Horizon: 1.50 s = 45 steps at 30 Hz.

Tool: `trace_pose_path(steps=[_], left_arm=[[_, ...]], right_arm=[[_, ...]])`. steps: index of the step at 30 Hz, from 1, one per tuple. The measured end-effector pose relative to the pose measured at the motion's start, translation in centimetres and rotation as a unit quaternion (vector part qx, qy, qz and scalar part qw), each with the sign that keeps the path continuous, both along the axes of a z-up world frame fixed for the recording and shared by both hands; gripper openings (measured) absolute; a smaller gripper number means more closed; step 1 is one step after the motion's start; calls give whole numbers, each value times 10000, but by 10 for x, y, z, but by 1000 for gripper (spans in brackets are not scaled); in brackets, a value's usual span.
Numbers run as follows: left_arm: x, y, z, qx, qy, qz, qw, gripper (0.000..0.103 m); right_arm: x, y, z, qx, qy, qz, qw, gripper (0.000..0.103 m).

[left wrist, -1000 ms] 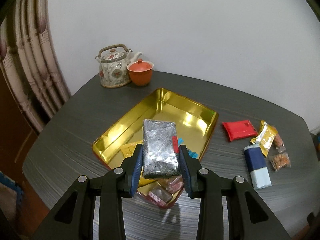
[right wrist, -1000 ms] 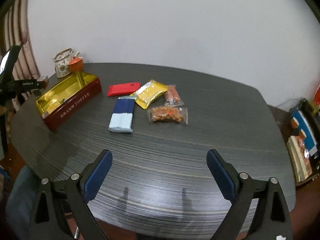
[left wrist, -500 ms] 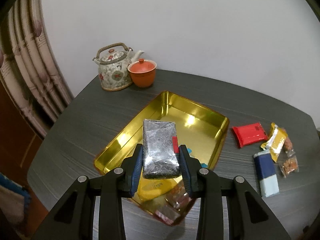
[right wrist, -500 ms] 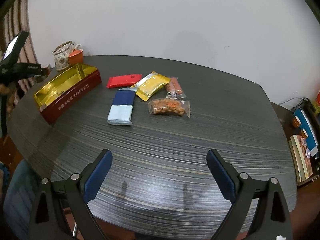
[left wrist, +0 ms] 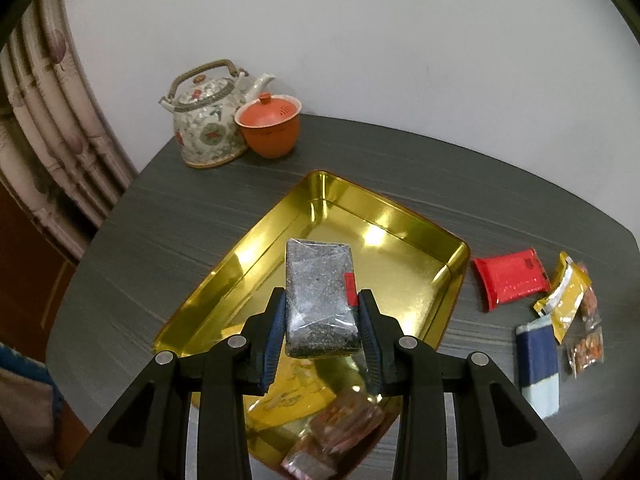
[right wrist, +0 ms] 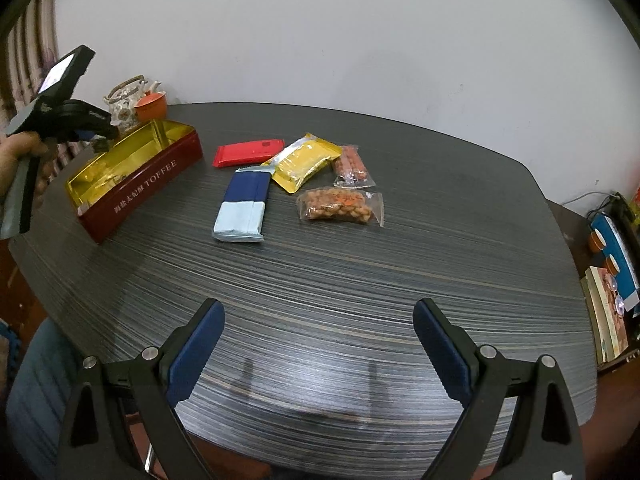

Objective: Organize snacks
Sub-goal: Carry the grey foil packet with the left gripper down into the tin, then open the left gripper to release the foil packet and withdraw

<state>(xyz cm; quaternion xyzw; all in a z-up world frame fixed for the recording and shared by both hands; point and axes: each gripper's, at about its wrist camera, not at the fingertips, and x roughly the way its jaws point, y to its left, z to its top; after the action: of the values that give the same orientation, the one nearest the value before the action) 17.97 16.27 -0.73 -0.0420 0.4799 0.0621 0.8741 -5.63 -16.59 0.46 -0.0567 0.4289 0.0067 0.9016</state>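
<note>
My left gripper [left wrist: 320, 320]: two matte black angular fingers with triangular cut-outs, each bearing two round silver screw heads. Blue ribbed pads [left wrist: 276, 338] line the inner faces of the fingers. My right gripper [right wrist: 318, 354]: same black frame, silver screws near the finger joints, smooth dark blue pads [right wrist: 196, 350]. Seen from the right wrist camera, the left unit carries a black block with a lit screen [right wrist: 60, 72] on top and a grey handle gripped by my left hand [right wrist: 24, 156].

A floral teapot [left wrist: 206, 120] stands at the far corner of the dark worktop [left wrist: 400, 168], an orange lidded cup [left wrist: 269, 125] touching its right side, a patterned curtain [left wrist: 44, 128] to its left.
</note>
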Motion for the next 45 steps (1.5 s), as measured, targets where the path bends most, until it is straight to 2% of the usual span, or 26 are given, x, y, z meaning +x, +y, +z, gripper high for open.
trace_pose_path(steps=[18,35,42,45], left_arm=[[58,-4,-39,79,372,-55,9993,36],[75,-3,-53,193,636,45,9978,37],[71,1,-47,175,656,121,9976,38],[52,6,-19,-88,278,75,9995,38]], right_arm=[[12,-1,-29,-89,399,7,9992,94],[14,2,-42,-165,524,27,9985,94],[14,3,-45,-169,555,78,9983,94],[14,4,-46,-162,567,76,9982,94]])
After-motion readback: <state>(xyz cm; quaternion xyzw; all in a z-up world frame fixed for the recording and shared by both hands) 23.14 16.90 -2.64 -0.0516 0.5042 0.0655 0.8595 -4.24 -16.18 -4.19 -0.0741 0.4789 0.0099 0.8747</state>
